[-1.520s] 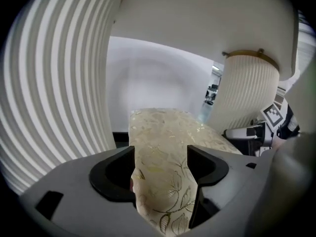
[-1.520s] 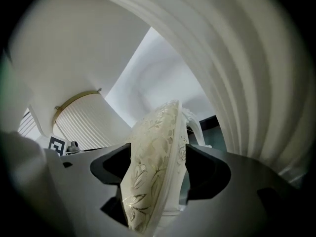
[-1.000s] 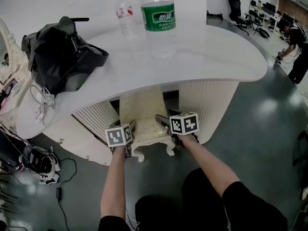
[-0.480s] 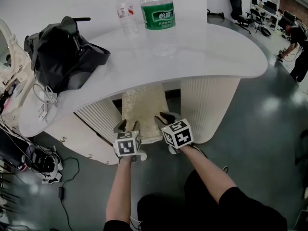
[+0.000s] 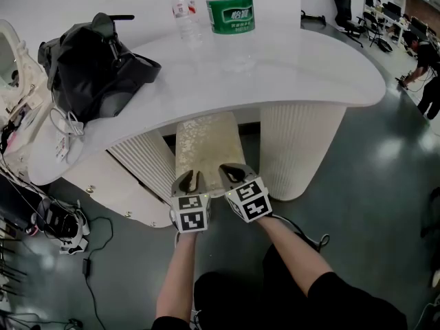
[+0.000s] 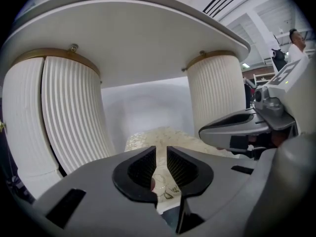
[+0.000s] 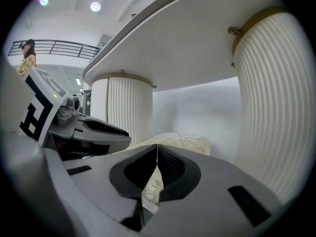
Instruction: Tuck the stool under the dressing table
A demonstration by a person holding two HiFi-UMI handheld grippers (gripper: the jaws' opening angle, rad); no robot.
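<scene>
The white dressing table (image 5: 295, 67) fills the upper half of the head view. Its curved top rests on fluted pedestals (image 5: 300, 150) over a grey floor (image 5: 375, 184). A black bag (image 5: 96, 74) lies on the table at upper left, and a green-labelled bottle (image 5: 232, 19) stands at top centre.

The stool (image 5: 206, 143) stands between the pedestals, its cream patterned seat mostly under the top.

Your forearms enter from the lower edge. Your left gripper (image 5: 190, 183) and right gripper (image 5: 234, 175) sit side by side at the seat's near edge, pointing toward the table.

The left jaws have just been closing and stand a narrow slit apart, gripping nothing. The right jaws have just closed and meet at the tips, empty.
</scene>
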